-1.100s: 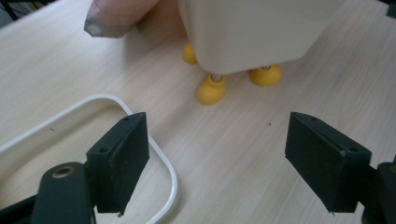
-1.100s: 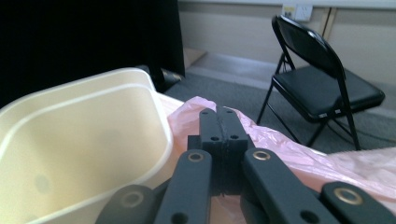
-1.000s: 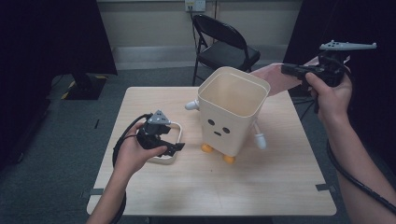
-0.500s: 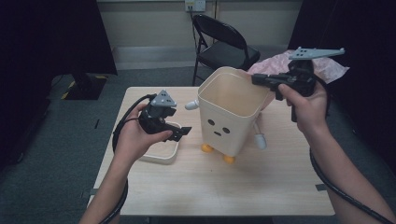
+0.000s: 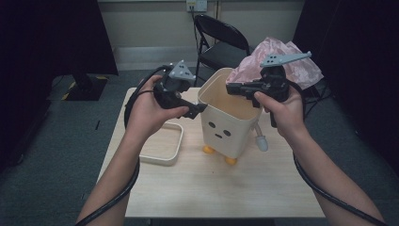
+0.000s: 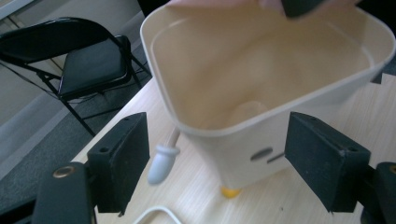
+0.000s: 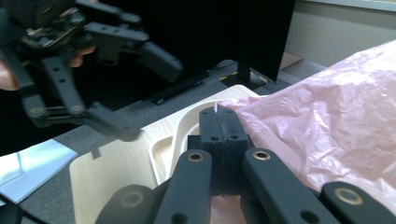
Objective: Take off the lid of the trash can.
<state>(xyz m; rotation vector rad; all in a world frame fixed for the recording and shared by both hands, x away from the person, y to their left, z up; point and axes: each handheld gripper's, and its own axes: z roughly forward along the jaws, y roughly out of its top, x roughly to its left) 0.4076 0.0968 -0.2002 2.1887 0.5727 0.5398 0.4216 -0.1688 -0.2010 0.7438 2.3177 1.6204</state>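
Right gripper [image 5: 231,88] clamps the pink bag [image 5: 282,59] over the bin [image 5: 226,122]; left gripper [image 5: 200,109], jaws apart, at its nine o'clock

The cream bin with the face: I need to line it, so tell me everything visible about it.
The cream bin looks like smooth plastic, squarish with rounded corners, open-topped and empty inside. Its front bears two dark oval eyes and a small mouth; it has orange feet and thin white arms. It stands upright on the wooden table, beside a shallow cream tray. A pink plastic bag hangs at its far rim.
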